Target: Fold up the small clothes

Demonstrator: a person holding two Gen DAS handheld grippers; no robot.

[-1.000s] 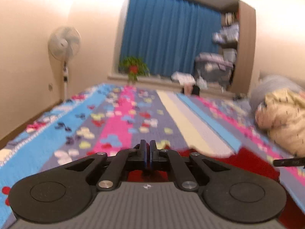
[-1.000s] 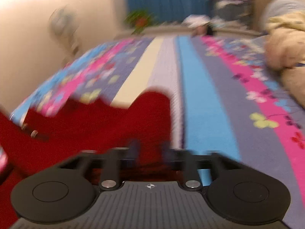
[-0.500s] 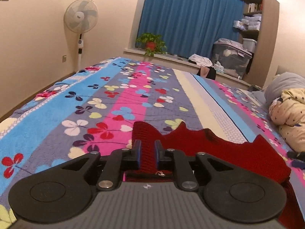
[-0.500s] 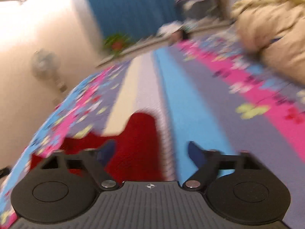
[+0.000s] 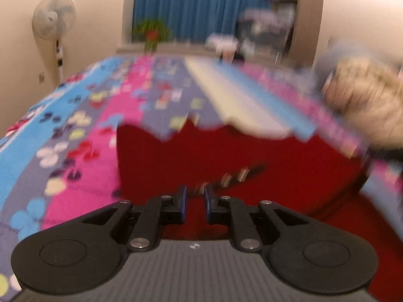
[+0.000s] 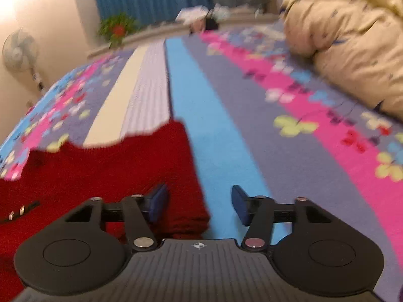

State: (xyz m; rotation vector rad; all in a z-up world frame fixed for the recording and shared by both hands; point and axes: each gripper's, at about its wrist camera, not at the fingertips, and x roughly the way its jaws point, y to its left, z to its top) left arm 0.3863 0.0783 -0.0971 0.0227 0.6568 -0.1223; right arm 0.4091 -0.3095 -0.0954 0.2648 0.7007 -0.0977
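Note:
A red knitted garment [image 5: 252, 156] lies spread on the bed, and a dark strip with metal snaps [image 5: 234, 176] crosses its middle. My left gripper [image 5: 196, 193] hangs low over the garment's near part. Its jaws stand a narrow gap apart, and I see no cloth pinched between them through the motion blur. In the right wrist view the garment [image 6: 113, 166] fills the lower left. My right gripper [image 6: 199, 201] straddles its right edge, its jaws apart and closing. The cloth's edge lies between them, and the pads do not press on it.
A flowered, striped bedspread [image 6: 252, 125] covers the bed. A cream quilted heap [image 6: 340, 37] lies at the right side. Beyond the bed are a standing fan [image 5: 54, 17], a potted plant [image 5: 151, 32], a blue curtain [image 5: 201, 5] and shelves with boxes.
Both grippers went from shut to parted jaws. The right one opened wide and has narrowed again. The left gripper has sunk towards the garment, which now lies flatter on the bed.

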